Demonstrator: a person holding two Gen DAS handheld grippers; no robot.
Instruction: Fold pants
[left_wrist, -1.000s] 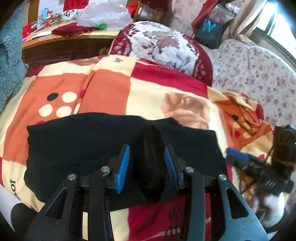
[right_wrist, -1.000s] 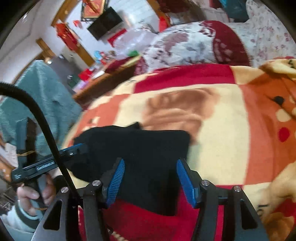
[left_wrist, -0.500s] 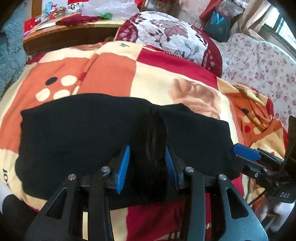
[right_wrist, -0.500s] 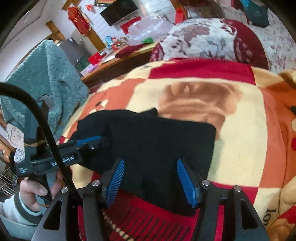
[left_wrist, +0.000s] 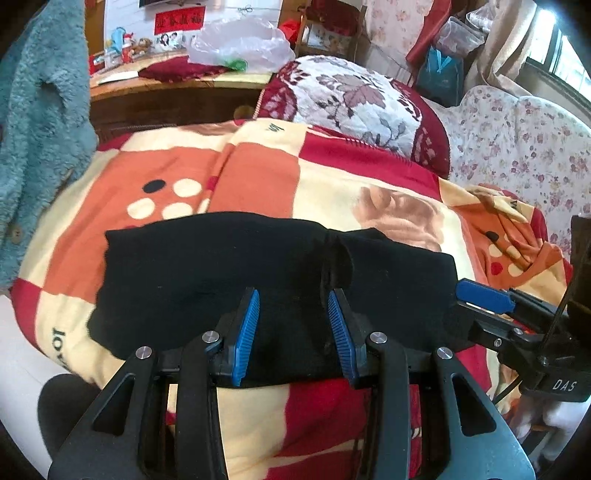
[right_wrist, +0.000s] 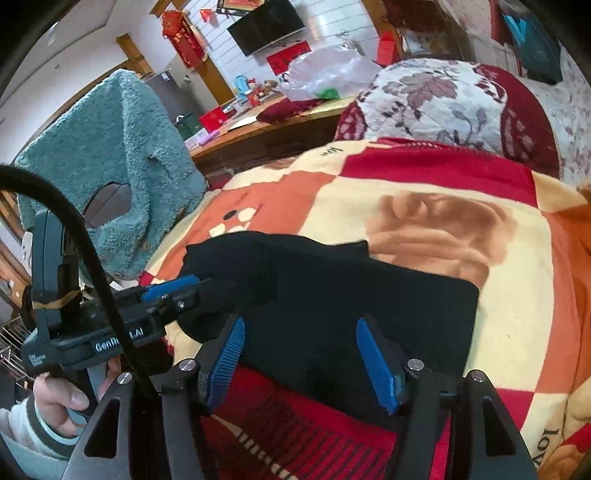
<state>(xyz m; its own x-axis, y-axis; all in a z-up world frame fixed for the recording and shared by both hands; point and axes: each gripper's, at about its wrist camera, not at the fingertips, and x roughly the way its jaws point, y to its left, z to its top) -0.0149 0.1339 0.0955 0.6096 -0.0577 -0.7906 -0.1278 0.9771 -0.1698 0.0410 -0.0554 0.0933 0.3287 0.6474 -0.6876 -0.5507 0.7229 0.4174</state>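
Observation:
The black pants (left_wrist: 221, 288) lie folded into a wide rectangle on the patterned blanket (left_wrist: 258, 184). My left gripper (left_wrist: 293, 325) is open over the near edge of the pants, with flat black cloth between its blue pads. A small raised crease (left_wrist: 336, 254) stands just beyond it. My right gripper (right_wrist: 303, 362) is open over the right end of the pants (right_wrist: 369, 295). In the left wrist view the right gripper (left_wrist: 480, 295) shows at the pants' right edge. In the right wrist view the left gripper (right_wrist: 173, 288) shows at the left.
A red and white floral pillow (left_wrist: 354, 99) lies at the head of the bed. A teal fleece garment (left_wrist: 40, 122) hangs at the left. A wooden desk (left_wrist: 166, 88) with a plastic bag (left_wrist: 236, 44) stands behind. A floral cover (left_wrist: 517, 140) lies to the right.
The bunch of pants cloth pinched between my left gripper's pads has dropped flat and the jaws have spread. Both cameras have pulled back a little; the right gripper stays open.

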